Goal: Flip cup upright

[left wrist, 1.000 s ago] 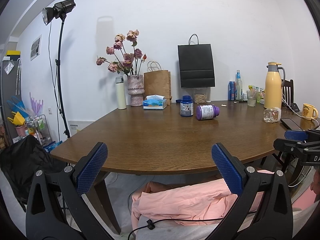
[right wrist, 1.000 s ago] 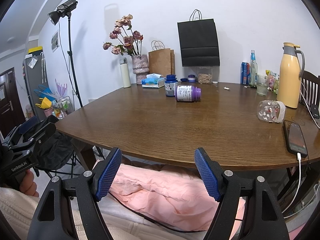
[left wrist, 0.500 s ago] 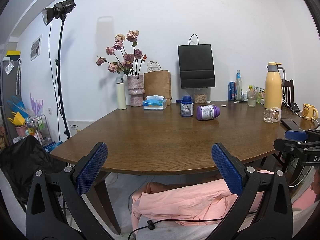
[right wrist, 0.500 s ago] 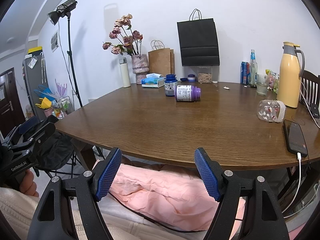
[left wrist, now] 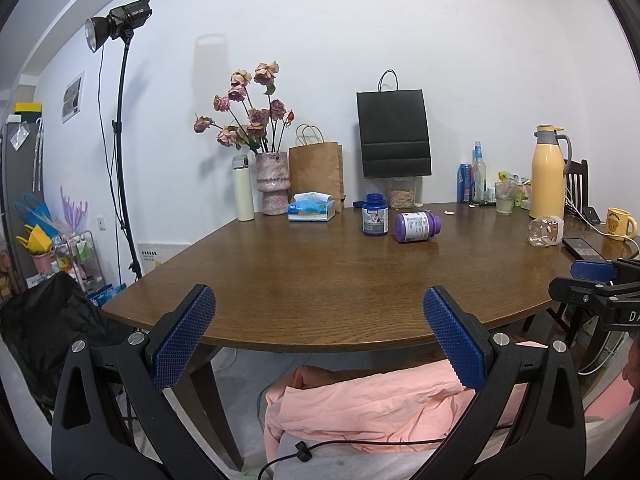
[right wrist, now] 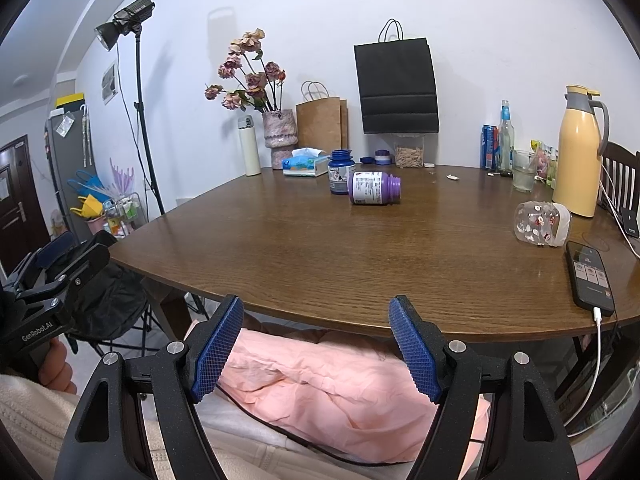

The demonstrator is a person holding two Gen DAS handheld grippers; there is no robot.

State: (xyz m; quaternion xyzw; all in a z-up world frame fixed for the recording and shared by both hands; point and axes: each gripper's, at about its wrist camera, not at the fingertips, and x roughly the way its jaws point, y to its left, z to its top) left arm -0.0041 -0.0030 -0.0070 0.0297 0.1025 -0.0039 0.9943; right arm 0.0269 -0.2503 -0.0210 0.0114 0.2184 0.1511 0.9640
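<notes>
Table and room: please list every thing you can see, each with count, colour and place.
cup: 1, clear with red marks, lying on its side, right of table
table: 1, brown wood, centre
purple bottle: 1, lying, mid table
blue bottle: 1, upright, behind purple bottle
phone: 1, black, cable plugged in, right edge
jug: 1, yellow, behind cup
mug: 1, yellow, far right
vase: 1, pink, with flowers, back
tissue box: 1, blue and white, beside vase
black bag: 1, at wall
brown bag: 1, back
lamp: 1, black, left
left tool: open, empty
right tool: open, empty
</notes>
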